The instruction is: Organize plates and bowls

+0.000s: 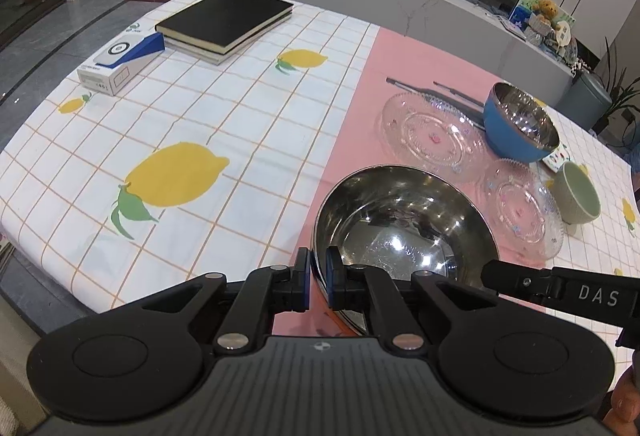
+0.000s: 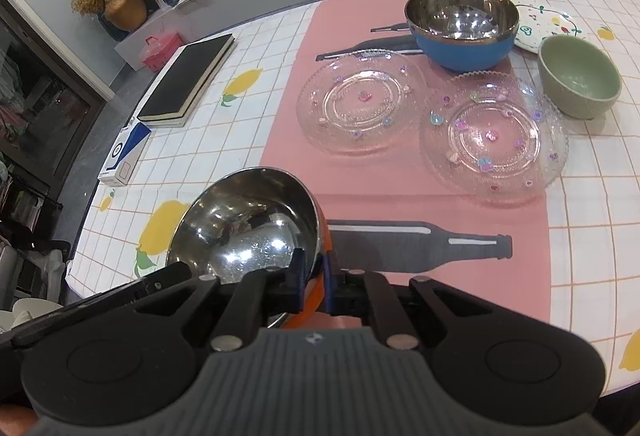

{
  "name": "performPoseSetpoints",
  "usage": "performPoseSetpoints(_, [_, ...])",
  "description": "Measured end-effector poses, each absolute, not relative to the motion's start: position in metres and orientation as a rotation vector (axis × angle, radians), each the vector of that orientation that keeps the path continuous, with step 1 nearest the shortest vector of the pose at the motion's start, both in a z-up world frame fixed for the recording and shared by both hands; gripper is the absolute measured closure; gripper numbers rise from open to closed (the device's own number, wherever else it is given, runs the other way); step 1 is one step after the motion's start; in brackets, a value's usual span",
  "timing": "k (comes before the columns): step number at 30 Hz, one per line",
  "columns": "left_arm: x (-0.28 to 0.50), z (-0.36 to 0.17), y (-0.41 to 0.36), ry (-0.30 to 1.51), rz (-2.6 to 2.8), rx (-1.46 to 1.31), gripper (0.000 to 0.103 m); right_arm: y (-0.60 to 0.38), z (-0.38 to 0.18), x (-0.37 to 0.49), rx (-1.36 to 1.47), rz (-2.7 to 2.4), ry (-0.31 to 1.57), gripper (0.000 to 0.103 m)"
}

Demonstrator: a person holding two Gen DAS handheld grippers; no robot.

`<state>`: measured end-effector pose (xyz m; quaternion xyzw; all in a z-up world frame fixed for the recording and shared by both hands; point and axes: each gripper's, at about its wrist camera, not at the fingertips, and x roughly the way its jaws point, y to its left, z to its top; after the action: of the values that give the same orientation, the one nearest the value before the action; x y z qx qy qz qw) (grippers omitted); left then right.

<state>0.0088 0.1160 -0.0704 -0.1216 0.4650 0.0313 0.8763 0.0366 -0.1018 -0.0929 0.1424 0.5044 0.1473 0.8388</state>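
A: We are looking at the left tool (image 1: 318, 278) first. Its blue pads are pinching the thin rim of the steel bowl (image 1: 404, 224), one pad outside the wall and one inside, so the gap is narrow.

B: And we are seeing the right tool (image 2: 311, 282) gripping the same steel bowl (image 2: 248, 224) on the opposite rim, jaws drawn just as narrow. The bowl is round and mirror-polished inside, with an orange outer skin showing between the pads.

A: We are holding it between us over the near part of the desk (image 1: 180, 124), where the pink mat (image 1: 360, 132) is meeting the checked lemon-print cloth.

B: Moving outward, we are finding two clear glass plates lying flat on the pink mat, side by side. The left glass plate (image 2: 360, 102) and the right glass plate (image 2: 494, 134) are both ridged in rings, beaded at the edge and dotted with small coloured flowers.

A: Behind them we are seeing a blue bowl (image 2: 464, 32) with a shiny steel lining, standing upright just beyond the plates.

B: Beside the right plate a matte pale green bowl (image 2: 578, 82) is sitting on the checked cloth, and a white patterned plate (image 2: 548, 26) is lying behind it.

A: Far to the left, we are noting a black book (image 1: 226, 18) stacked flat on another, with a white and blue box (image 1: 120, 66) touching its corner.
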Motion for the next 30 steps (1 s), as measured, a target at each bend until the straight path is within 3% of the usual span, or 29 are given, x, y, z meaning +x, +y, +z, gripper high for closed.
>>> performPoseSetpoints(21, [0.006,-0.079,0.117,1.008,0.069,-0.227,0.096,-0.097,-0.104,0.035,0.284,0.311,1.103,0.099])
performPoseSetpoints(26, [0.008,-0.077,0.118,1.006,0.064,-0.226,0.091,-0.098,-0.097,0.034,0.257,0.317,1.065,0.093])
performPoseSetpoints(28, [0.008,-0.074,0.119,0.997,0.072,-0.220,0.085,-0.099,-0.091,0.034,0.239,0.313,1.045,0.081])
performPoseSetpoints(30, [0.008,-0.068,0.119,0.974,0.088,-0.211,0.081,-0.103,-0.086,0.034,0.240,0.313,1.026,0.076])
